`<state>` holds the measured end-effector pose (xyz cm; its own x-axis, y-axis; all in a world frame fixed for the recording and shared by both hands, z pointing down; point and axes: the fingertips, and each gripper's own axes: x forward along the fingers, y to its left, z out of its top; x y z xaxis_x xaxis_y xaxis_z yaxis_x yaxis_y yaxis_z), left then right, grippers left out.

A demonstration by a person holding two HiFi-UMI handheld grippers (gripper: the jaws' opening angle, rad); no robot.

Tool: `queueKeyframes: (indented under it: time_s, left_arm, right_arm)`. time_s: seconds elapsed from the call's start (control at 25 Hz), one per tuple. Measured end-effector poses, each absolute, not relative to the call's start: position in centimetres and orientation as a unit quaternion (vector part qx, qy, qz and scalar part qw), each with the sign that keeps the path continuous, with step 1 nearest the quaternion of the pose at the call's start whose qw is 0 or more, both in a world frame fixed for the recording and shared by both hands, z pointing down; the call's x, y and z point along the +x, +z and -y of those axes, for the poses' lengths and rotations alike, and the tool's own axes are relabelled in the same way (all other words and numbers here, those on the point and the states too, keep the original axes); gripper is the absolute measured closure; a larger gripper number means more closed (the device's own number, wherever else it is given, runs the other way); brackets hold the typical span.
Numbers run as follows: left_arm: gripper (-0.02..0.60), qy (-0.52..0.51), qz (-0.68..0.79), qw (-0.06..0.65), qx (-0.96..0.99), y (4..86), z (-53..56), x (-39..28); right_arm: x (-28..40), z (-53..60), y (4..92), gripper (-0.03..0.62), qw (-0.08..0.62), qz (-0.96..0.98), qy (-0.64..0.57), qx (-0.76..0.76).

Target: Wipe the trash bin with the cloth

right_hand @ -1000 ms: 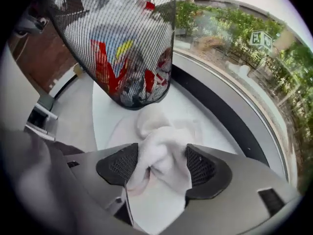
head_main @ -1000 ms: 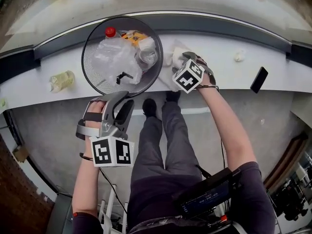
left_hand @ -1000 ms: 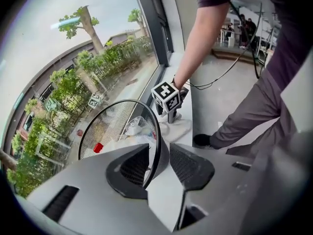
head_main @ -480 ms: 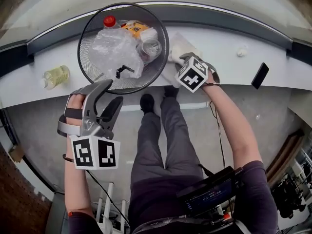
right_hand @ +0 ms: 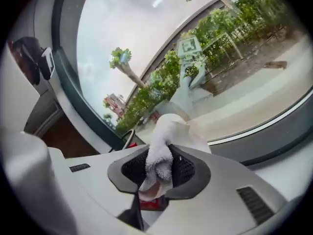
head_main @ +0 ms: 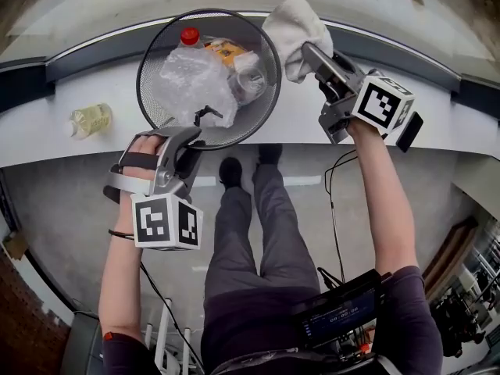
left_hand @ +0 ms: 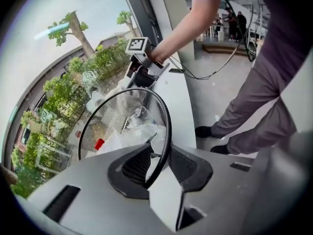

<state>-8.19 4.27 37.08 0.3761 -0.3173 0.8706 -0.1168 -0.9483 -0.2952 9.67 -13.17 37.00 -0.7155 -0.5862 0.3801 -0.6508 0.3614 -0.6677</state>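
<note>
Change since earlier: right gripper (head_main: 311, 53) has come up off the desk (head_main: 47, 135) with the cloth (head_main: 293, 22), which lay flat beside the trash bin (head_main: 209, 11) before; left gripper (head_main: 187, 143) has moved in onto the bin's near rim.
Desk: white, runs along a window, below both grippers.
Trash bin: black wire mesh, upright on the desk, directly ahead of the left gripper and left of the right gripper; holds rubbish.
Left gripper: in its own view (left_hand: 156, 168) the jaws have just been closing, and the bin rim (left_hand: 168, 126) runs between the pads, which grip it.
Right gripper: raised above the desk at the bin's right side; its jaws (right_hand: 159, 168) have just closed and clamp the cloth.
Cloth: white, bunched, pinched between the right gripper's pads (right_hand: 164, 131), the free part standing past the fingertips beside the bin's far right rim; contact with the rim cannot be told.
Bin contents: clear plastic bag (head_main: 195, 84), orange packet (head_main: 225, 51), red-capped bottle (head_main: 189, 35).
Small bottle: lying on the desk (head_main: 91, 120), left of the left gripper, clear of the bin.
Phone: dark, on the desk (head_main: 412, 133), just behind the right gripper's marker cube.
</note>
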Motion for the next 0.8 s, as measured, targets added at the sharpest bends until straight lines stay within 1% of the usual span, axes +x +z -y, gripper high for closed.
queueKeyframes:
  time_s: [0.12, 0.24, 0.4, 0.56, 0.68, 0.8]
  left_arm:
    - [0.48, -0.532, -0.13, 0.088, -0.832, 37.4, -4.4, -7.7]
    - [0.482, -0.53, -0.129, 0.091, -0.833, 37.3, -4.4, -7.8]
    - [0.482, -0.534, -0.133, 0.08, -0.831, 37.2, -4.3, -8.0]
    - [0.491, -0.53, -0.142, 0.078, -0.832, 37.0, -4.5, -7.1]
    - [0.526, -0.532, -0.134, 0.089, -0.831, 37.1, -4.9, -5.2]
    - [0.531, -0.526, -0.129, 0.077, -0.837, 37.1, -5.0, -4.6]
  right_arm:
    - [7.4, 10.1, 39.4, 0.497, 0.087, 0.833, 0.431, 0.336]
    - [6.4, 7.4, 40.7, 0.497, 0.097, 0.833, 0.445, 0.314]
    - [5.1, 3.1, 41.6, 0.497, 0.144, 0.847, 0.427, 0.282]
    - [1.6, -2.2, 41.2, 0.497, 0.174, 0.866, 0.42, 0.207]
    - [-1.0, -4.9, 40.1, 0.497, 0.173, 0.88, 0.412, 0.162]
    - [0.1, -4.5, 40.2, 0.497, 0.149, 0.87, 0.435, 0.18]
